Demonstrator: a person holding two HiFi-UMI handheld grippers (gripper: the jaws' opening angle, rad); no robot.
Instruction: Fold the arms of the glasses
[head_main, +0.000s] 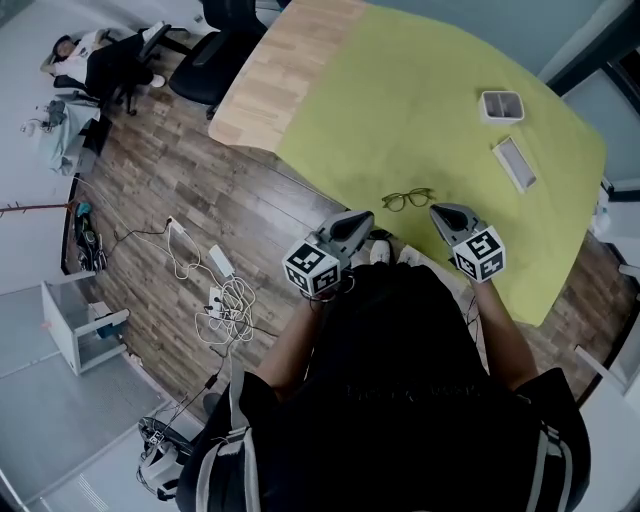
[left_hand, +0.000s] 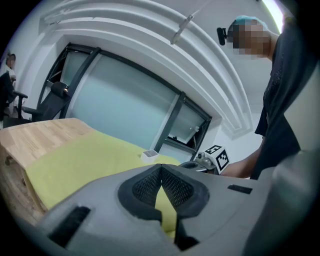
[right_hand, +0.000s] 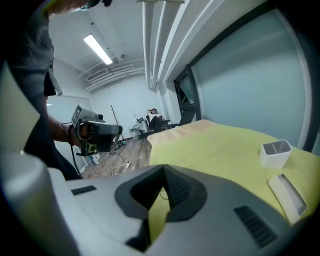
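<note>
- The left gripper (head_main: 360, 218) and right gripper (head_main: 441, 211) hang at the table's (head_main: 290, 70) near edge. Each has its jaws closed tip to tip on nothing, and they are set either side of the work, probably so each can take one arm.
- The glasses (head_main: 407, 199) lie on the green cloth (head_main: 420, 90) just beyond the tips. They are too small to tell whether the arms are folded.
- A flat white case (head_main: 514, 163) and a white box (head_main: 501, 105) sit toward the far right edge, out of the way.
</note>
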